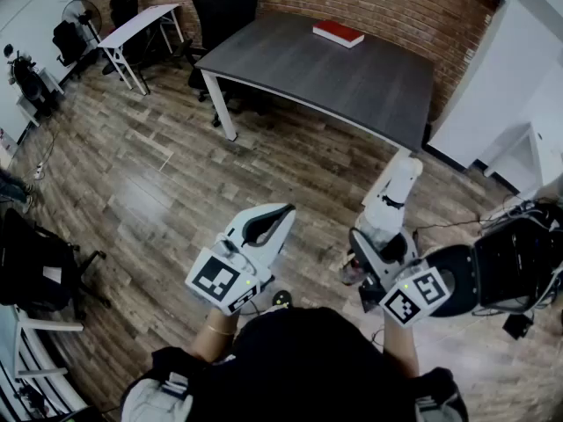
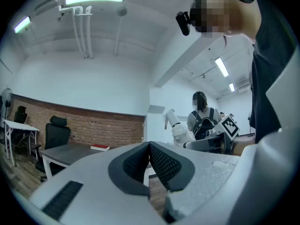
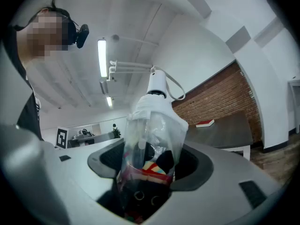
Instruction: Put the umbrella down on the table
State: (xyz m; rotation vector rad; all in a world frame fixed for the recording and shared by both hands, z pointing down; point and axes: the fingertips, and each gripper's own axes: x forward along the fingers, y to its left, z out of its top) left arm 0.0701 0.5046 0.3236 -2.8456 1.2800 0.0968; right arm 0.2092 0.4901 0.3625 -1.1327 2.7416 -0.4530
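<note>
The right gripper (image 3: 151, 165) is clamped on the folded umbrella (image 3: 152, 125) in its clear sleeve, held over the floor (image 1: 158, 192) short of the table's (image 1: 325, 73) near edge. The left gripper (image 2: 150, 159) has its jaws together, holding nothing. A red book (image 1: 338, 32) lies at the table's far edge.

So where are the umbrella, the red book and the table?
umbrella (image 1: 393, 193): head view, on its white part beyond the jaws.
red book (image 1: 338, 32): head view, on its cover.
table (image 1: 325, 77): head view, on its bare grey top.
</note>
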